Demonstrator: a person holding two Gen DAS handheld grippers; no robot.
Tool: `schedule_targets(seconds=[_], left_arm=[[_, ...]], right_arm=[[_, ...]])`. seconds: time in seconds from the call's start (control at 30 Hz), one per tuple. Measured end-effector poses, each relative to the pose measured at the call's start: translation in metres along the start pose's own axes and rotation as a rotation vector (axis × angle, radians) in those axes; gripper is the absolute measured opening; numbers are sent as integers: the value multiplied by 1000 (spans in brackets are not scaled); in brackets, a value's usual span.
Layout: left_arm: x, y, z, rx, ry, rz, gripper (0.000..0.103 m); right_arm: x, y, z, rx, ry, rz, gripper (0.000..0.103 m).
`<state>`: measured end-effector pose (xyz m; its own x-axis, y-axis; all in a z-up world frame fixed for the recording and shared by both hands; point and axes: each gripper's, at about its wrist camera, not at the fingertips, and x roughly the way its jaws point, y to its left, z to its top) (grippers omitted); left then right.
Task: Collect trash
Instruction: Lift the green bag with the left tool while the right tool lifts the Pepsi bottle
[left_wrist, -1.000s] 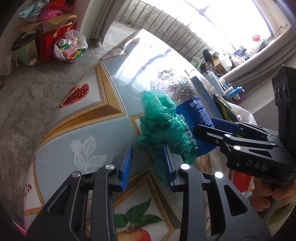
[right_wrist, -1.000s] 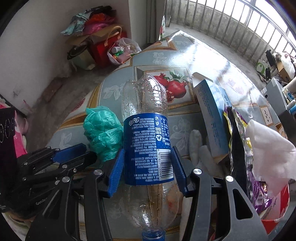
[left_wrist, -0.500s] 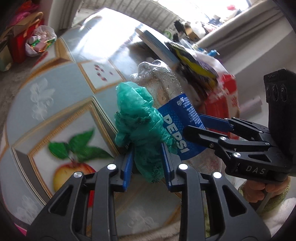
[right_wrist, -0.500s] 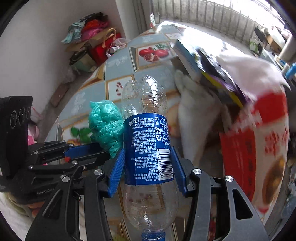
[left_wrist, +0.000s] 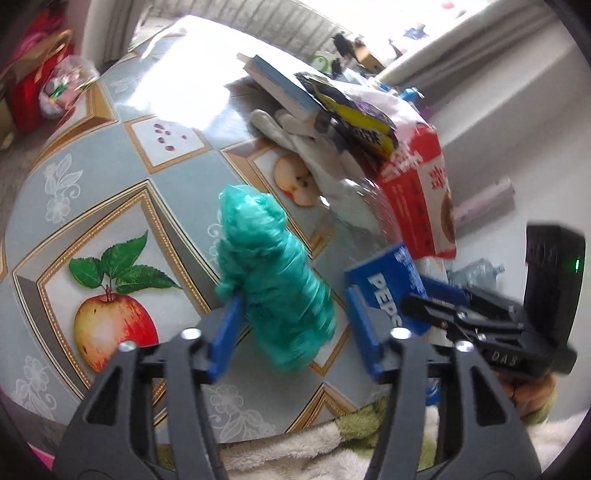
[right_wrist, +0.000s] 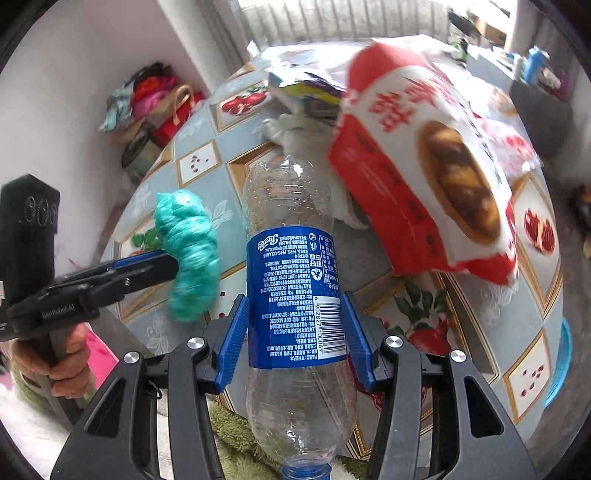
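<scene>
The left gripper (left_wrist: 295, 325) has just been opening: its jaws are being held well apart around the green plastic bag (left_wrist: 271, 273), touched only by the left pad. The clear cola bottle (right_wrist: 295, 280) is being clamped at its blue label by the right gripper (right_wrist: 293, 341) over the table (right_wrist: 524, 321)

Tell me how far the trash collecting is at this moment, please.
Picked up: the Pepsi bottle, clamped in the right gripper. In hand: the green plastic bag sits between the left gripper's jaws, which have just been opening. Left: the red snack bag, white glove and blue box.
</scene>
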<state>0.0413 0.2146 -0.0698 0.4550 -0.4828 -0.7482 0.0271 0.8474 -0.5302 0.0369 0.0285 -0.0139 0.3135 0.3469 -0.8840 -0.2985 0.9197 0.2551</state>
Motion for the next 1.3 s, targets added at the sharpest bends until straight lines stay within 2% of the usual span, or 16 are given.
schedule_targets(seconds=[0.17,0.33,0.53,0.57,0.87,1.3], left_arm=[[8,6,8,-77,-9,23,61],[18,-1,7,-22,0,114,59],[23,-4,4,23,13,164,44],[23,-4,3,28,13,168,42],[23,-5,1,65,6,181,39],[9,-12,-3,112,-21,177,36]], right_arm=[[2,-10,4,63,-11,55,51],[2,-16,2,72,-10,77,53],[5,-19,0,89,2,107,57],[6,-19,0,92,4,113,57],[15,-19,0,80,32,131,59],[12,-7,0,32,15,121,57]])
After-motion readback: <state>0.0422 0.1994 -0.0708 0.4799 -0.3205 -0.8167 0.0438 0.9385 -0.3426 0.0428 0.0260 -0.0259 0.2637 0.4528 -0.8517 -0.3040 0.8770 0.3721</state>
